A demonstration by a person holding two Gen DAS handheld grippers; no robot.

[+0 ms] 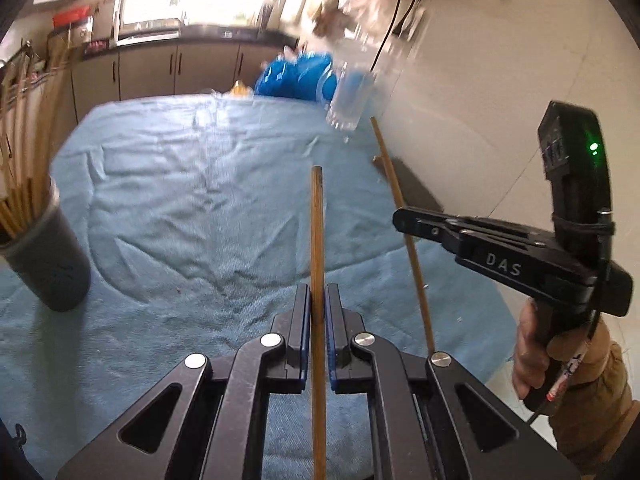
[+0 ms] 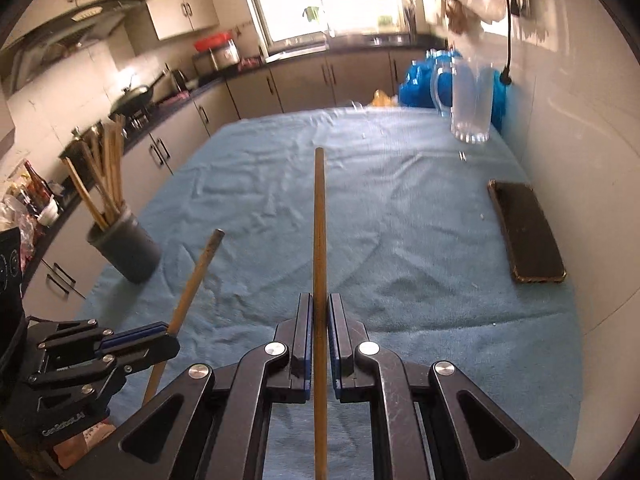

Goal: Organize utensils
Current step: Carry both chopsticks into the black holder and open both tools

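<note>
My left gripper (image 1: 318, 292) is shut on a wooden chopstick (image 1: 317, 224) that points forward above the blue towel (image 1: 192, 184). My right gripper (image 2: 320, 304) is shut on another wooden chopstick (image 2: 319, 216), also held above the towel. The right gripper shows in the left wrist view (image 1: 404, 222) with its chopstick (image 1: 394, 188). The left gripper shows in the right wrist view (image 2: 170, 334) with its chopstick (image 2: 198, 272). A dark cup (image 2: 126, 246) holding several chopsticks stands at the table's left edge; it also shows in the left wrist view (image 1: 50, 256).
A clear glass jug (image 2: 468, 98) stands at the far right by the white wall; it also shows in the left wrist view (image 1: 350, 98). A black phone (image 2: 526, 232) lies on the towel at the right. Blue bags (image 2: 420, 80) sit behind the table. Kitchen cabinets run along the left.
</note>
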